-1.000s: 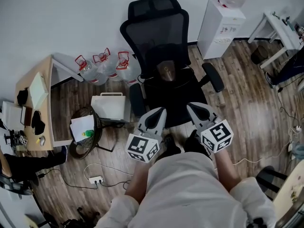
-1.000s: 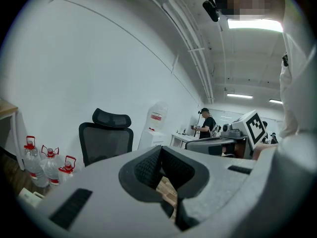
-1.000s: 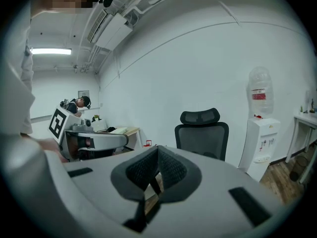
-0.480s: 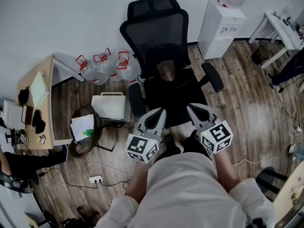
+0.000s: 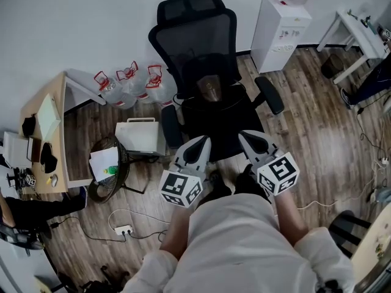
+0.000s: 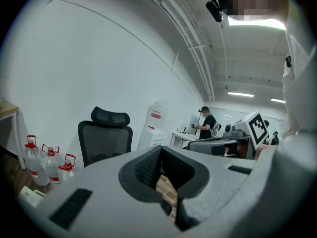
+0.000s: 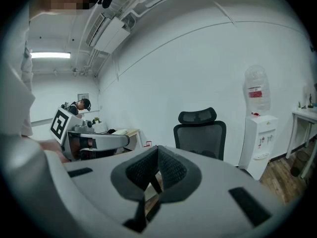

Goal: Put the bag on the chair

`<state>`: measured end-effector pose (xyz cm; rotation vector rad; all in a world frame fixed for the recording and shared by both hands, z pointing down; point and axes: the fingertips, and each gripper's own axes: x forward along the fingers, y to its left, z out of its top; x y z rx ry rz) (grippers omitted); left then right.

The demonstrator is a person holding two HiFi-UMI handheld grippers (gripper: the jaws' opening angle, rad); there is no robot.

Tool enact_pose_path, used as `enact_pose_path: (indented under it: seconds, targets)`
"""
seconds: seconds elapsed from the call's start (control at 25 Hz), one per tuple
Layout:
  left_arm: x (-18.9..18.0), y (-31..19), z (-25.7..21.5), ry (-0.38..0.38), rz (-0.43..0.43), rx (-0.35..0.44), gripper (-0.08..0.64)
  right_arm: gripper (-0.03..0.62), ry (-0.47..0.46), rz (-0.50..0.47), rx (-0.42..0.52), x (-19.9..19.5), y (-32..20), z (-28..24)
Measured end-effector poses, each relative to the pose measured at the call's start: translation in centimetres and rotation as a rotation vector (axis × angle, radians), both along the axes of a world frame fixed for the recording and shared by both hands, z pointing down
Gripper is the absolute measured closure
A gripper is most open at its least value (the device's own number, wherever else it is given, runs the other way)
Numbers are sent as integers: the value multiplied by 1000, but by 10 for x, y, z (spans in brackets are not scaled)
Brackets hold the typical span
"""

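A black mesh office chair (image 5: pixel 195 41) stands by the wall in front of me, also seen in the left gripper view (image 6: pixel 105 143) and the right gripper view (image 7: pixel 200 135). On its seat, against the backrest, lies a dark bag with a brown patch (image 5: pixel 211 93). My left gripper (image 5: pixel 202 140) is shut and holds nothing, just short of the seat's front edge. My right gripper (image 5: pixel 247 137) is shut and empty too, beside the left one. The closed jaws show in the left gripper view (image 6: pixel 161 151) and the right gripper view (image 7: pixel 157 150).
A white case with a handle (image 5: pixel 142 136) and a wire basket (image 5: pixel 110 166) stand left of the chair. Three water jugs (image 5: pixel 131 87) line the wall. A water dispenser (image 5: pixel 282 23) stands right of the chair. A desk (image 5: pixel 46 133) is at far left, a power strip (image 5: pixel 124 231) on the floor.
The head view has shifted a little, so the chair sits slightly further left and up. Both grippers stay shut and side by side.
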<state>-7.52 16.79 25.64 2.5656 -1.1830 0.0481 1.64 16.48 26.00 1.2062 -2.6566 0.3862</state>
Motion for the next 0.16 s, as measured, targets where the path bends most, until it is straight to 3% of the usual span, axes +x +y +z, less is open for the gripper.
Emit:
enact_pose_path:
  seconds: [0.16]
  targets:
    - [3, 0, 0, -2, 6, -1, 555, 588, 0, 3, -5, 3, 0, 2]
